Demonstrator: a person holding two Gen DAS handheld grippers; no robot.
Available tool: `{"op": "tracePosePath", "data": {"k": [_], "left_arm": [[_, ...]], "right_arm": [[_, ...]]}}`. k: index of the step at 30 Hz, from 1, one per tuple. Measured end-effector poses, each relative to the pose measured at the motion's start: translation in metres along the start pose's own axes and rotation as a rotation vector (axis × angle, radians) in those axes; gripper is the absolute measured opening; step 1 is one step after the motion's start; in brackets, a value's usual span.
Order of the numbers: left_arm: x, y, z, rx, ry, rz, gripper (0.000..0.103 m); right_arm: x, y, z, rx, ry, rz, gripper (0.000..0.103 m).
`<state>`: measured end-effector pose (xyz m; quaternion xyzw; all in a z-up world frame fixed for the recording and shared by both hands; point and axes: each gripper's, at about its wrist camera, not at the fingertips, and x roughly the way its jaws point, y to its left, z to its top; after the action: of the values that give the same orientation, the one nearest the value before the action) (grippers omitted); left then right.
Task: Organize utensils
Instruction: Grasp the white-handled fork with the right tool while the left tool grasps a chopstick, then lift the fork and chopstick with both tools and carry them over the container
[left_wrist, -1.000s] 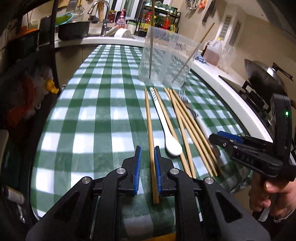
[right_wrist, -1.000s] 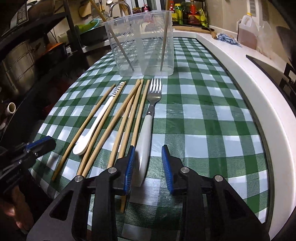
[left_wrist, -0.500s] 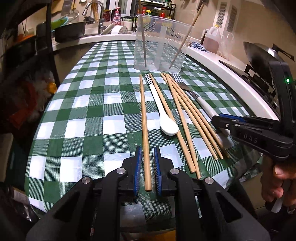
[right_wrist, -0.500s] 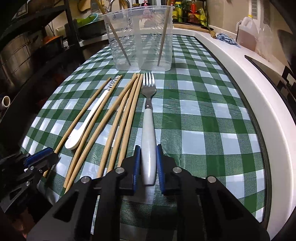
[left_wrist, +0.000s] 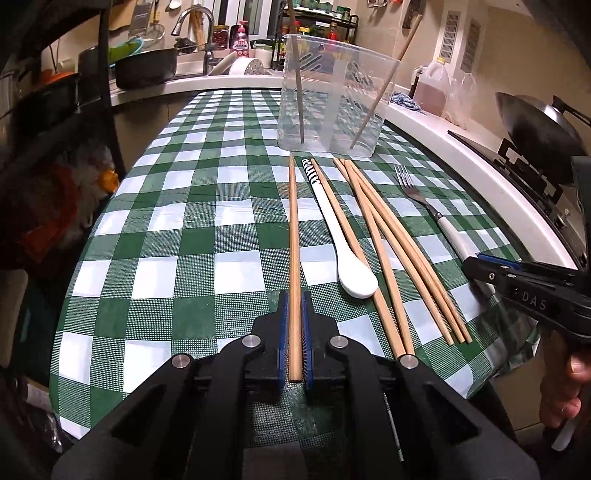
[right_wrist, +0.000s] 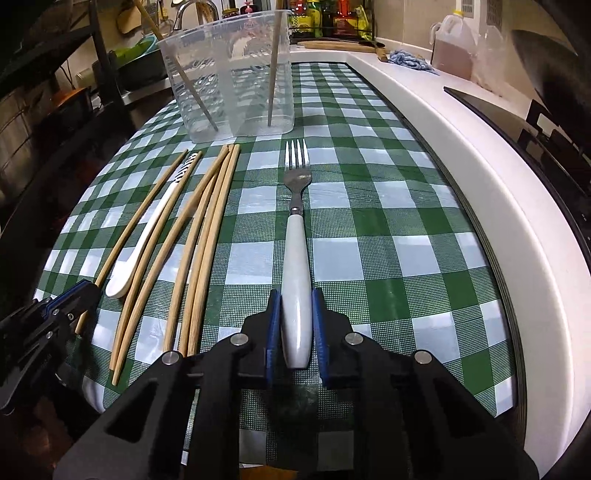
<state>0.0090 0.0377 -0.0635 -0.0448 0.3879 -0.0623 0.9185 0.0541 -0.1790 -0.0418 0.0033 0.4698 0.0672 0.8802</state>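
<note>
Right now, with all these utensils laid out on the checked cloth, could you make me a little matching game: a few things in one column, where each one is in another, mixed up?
Things:
1. fork
2. white spoon
3. leftmost chopstick
4. clear plastic container

Places:
A. lying loose on the cloth among the chopsticks
B. clamped in the left gripper
C. standing at the far end of the green checked tablecloth, two sticks leaning inside
D. clamped by its white handle in the right gripper

Pairs: 1-D, 2-A, 3-B, 4-C
</note>
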Motion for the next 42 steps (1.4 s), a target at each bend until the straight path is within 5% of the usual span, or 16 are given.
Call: {"op": "tracePosePath", "data": {"k": [42], "left_arm": [[-0.0064,-0.0039,0.0016,0.000,-0.033,0.004,0.007]], "right_arm": [[-0.0089,0.0082,-0.0016,-0.038,-0.036,-0.033,0.018]]}}
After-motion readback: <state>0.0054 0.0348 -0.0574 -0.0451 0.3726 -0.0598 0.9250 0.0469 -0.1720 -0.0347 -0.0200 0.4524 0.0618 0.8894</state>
